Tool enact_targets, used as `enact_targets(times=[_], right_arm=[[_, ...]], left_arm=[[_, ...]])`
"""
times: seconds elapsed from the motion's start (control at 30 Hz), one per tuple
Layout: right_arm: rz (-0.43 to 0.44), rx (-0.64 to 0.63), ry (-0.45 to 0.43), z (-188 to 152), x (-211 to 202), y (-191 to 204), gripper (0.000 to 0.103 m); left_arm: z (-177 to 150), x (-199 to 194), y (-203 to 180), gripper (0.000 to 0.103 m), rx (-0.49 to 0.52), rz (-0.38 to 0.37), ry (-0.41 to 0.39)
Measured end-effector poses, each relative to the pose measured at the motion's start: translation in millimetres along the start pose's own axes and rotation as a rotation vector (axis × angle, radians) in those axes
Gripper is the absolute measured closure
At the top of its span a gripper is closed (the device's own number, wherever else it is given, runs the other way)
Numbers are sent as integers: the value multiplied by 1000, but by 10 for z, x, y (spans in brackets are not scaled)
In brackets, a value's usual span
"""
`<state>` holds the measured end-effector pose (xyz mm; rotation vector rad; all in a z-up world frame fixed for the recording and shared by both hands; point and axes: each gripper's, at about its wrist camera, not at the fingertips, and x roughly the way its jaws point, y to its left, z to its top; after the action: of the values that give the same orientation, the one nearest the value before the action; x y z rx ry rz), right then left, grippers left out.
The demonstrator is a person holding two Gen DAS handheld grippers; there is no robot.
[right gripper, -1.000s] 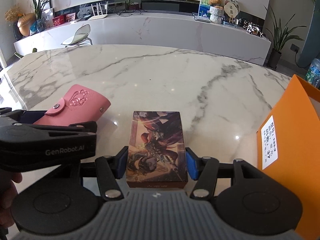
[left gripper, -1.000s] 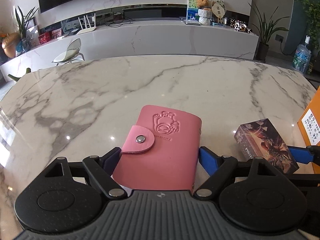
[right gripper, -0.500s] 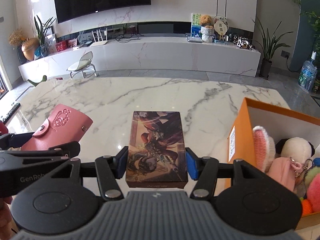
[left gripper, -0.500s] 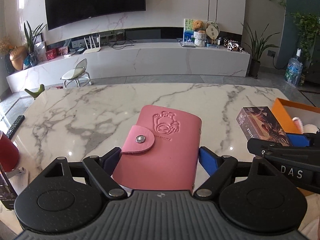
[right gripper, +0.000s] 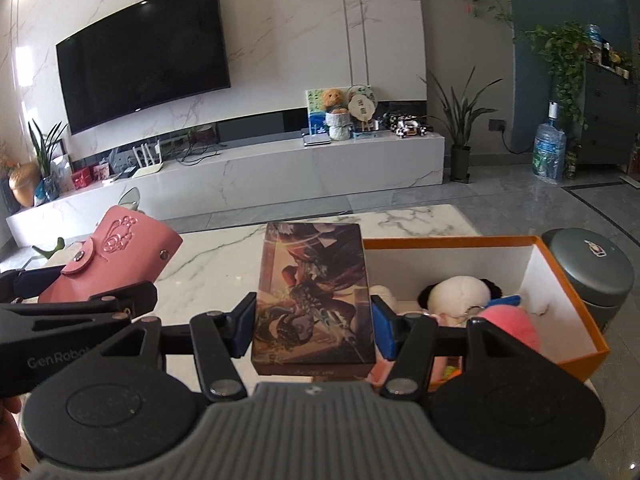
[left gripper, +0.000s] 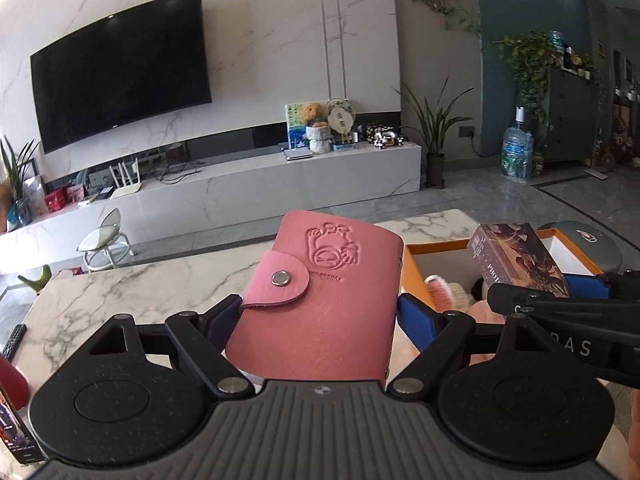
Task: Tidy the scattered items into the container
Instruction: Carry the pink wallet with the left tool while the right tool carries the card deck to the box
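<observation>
My left gripper (left gripper: pixel 320 312) is shut on a pink snap-button card wallet (left gripper: pixel 320 304), held in the air above the marble table (left gripper: pixel 140 292). My right gripper (right gripper: pixel 312 320) is shut on a dark illustrated card box (right gripper: pixel 314 292), held at the left edge of the orange container (right gripper: pixel 576 280). In the left wrist view the card box (left gripper: pixel 520 256) and right gripper sit to the right, over the orange container (left gripper: pixel 412 256). The pink wallet (right gripper: pixel 116 256) shows at the left of the right wrist view. Plush toys (right gripper: pixel 456 292) lie inside the container.
A grey-green round lidded bin (right gripper: pixel 588 264) stands just right of the container. A red object (left gripper: pixel 10 380) and a dark printed item (left gripper: pixel 12 428) sit at the table's near left. A TV wall, low cabinet and small chair lie beyond the table.
Both grippers rose and swung right with their loads, from just above the table to the orange container. The view tilted up, showing more of the room. Neither grip changed.
</observation>
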<state>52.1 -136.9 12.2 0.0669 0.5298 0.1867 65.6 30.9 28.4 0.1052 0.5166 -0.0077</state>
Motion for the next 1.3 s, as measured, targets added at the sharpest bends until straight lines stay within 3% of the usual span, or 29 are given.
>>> enact_targets(times=[0.37, 0.67, 0.87, 1.3], right_arm=[[-86, 147, -41, -119, -311, -828, 43], [-131, 254, -19, -178, -90, -1391, 43], [-144, 280, 13, -261, 130, -1614, 43], [-183, 185, 35, -296, 677, -1679, 43]], left_arm=[[76, 62, -907, 5, 137, -84, -24], [62, 402, -1456, 5, 211, -122, 16], [-9, 717, -1627, 5, 230, -119, 69], [-120, 1334, -1581, 5, 208, -79, 156]])
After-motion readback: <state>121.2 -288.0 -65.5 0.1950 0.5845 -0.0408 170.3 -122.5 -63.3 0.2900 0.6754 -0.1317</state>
